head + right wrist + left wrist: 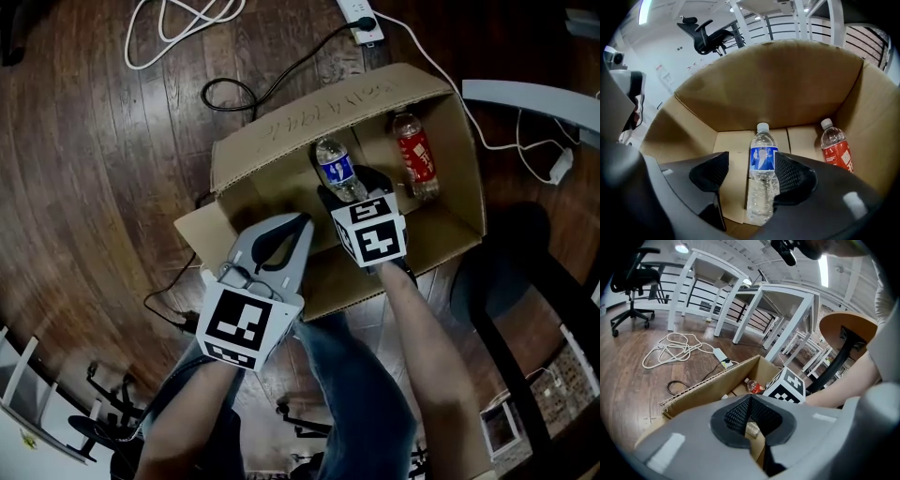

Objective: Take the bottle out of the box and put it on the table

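An open cardboard box (281, 131) stands on the wooden floor with two bottles lying inside. The clear bottle with a blue label (336, 167) (761, 187) lies mid-box, and a red-labelled bottle (416, 156) (836, 151) lies to its right. My right gripper (349, 186) (751, 164) is down inside the box and open. The blue-labelled bottle lies between its dark pads (708, 171); the right one is close against it and the left one stands clear. My left gripper (305, 220) (750, 398) hovers over the box's near left wall, shut and empty.
A power strip (361, 21) with black and white cables (178, 23) lies on the floor beyond the box. A dark table base (525, 309) stands to the right. The person's legs are close to the box's near wall. White desks (787, 310) and an office chair (635, 282) stand farther off.
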`<state>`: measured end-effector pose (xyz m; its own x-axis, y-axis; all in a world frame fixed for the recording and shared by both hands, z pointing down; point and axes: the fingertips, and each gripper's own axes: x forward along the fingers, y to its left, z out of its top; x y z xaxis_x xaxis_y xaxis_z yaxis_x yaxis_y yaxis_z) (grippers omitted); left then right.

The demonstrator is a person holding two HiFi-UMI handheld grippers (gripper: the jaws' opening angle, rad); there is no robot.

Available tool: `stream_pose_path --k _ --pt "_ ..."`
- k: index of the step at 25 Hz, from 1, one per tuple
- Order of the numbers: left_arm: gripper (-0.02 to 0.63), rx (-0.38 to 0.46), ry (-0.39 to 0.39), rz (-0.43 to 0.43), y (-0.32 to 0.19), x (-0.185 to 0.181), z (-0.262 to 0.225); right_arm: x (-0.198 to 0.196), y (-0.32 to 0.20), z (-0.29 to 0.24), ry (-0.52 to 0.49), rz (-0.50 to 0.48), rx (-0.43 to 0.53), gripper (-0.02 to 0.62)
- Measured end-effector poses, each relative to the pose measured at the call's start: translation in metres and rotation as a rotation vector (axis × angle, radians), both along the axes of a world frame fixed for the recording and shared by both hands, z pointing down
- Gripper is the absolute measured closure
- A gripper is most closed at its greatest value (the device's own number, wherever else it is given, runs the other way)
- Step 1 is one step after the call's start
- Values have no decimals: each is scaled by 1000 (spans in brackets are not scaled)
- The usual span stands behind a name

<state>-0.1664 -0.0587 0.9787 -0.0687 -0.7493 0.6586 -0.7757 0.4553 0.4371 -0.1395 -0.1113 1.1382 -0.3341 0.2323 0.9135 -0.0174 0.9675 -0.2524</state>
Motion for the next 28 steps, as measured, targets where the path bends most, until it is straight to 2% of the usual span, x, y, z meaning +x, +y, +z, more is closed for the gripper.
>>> stream_pose_path --k 5,10,19,23,28 --pt "606 2 -9 -15 5 -3 10 6 -2 24 50 12 5 252" --pt "606 10 8 -22 3 0 12 3 -5 44 92 34 6 241" --pt "606 34 13 -32 -4 -5 21 -11 -4 79 160 -29 46 242" --pt "606 43 16 -47 -3 -8 22 -5 -5 87 186 -19 67 270" --pt "606 41 14 -57 -4 -12 24 -8 -5 89 196 -15 72 275"
